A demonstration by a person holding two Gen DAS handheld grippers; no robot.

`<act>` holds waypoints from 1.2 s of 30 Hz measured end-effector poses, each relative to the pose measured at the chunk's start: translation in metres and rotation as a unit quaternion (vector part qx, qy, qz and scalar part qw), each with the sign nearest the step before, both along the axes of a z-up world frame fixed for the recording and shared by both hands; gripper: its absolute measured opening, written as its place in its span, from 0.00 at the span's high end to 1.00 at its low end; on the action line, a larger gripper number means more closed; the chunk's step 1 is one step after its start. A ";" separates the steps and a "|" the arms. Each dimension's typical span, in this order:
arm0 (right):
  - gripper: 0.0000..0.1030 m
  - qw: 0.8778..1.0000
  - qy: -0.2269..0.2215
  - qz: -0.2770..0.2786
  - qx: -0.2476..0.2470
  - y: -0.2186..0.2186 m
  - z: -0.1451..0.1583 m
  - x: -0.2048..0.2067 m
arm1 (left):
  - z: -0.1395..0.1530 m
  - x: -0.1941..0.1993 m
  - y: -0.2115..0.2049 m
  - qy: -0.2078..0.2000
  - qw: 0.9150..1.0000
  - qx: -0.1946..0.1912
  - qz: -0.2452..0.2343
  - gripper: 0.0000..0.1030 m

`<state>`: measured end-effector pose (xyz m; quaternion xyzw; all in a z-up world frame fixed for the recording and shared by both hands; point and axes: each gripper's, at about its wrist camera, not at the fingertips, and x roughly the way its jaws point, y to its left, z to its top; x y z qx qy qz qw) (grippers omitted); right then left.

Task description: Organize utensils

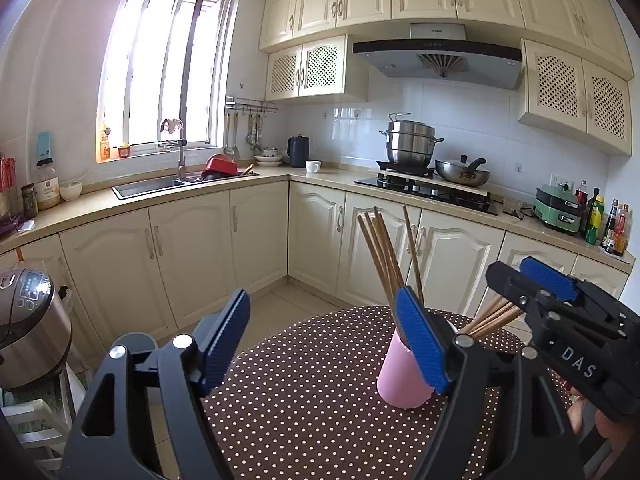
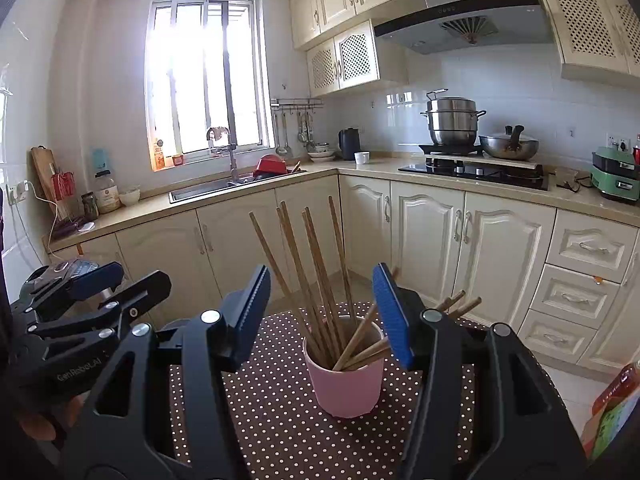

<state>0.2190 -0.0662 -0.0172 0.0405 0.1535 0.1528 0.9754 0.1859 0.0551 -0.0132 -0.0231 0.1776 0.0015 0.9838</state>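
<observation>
Wooden chopsticks [image 2: 316, 276] are seen in a pink cup [image 2: 347, 376] on the dotted bench [image 2: 280, 420], frame centre. Left claw [image 1: 324, 344] and right claw [image 2: 324, 320] are spread wide, gripping nothing.

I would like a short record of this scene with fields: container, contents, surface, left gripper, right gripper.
container: pink cup, upright
contents: wooden chopsticks, some upright, some leaning right
surface: table with dotted brown cloth
left gripper: open, empty, to the left of the cup
right gripper: open, chopsticks stand beyond its pads, none gripped
</observation>
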 end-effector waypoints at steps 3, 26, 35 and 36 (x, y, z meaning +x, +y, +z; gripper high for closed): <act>0.43 1.000 -0.003 -0.003 0.002 -0.003 0.002 -0.009 | 0.003 -0.010 0.004 -0.003 1.000 -0.004 0.006 0.22; 0.16 0.998 -0.012 -0.067 -0.017 -0.031 -0.004 -0.101 | 0.006 -0.091 -0.009 -0.025 1.000 0.012 0.009 0.19; 0.11 0.997 -0.014 -0.080 -0.005 -0.041 -0.007 -0.127 | 0.015 -0.124 -0.027 -0.051 0.998 0.037 0.009 0.11; 0.10 0.997 -0.016 -0.081 -0.009 -0.041 -0.007 -0.131 | 0.015 -0.127 -0.028 -0.052 0.998 0.036 0.009 0.09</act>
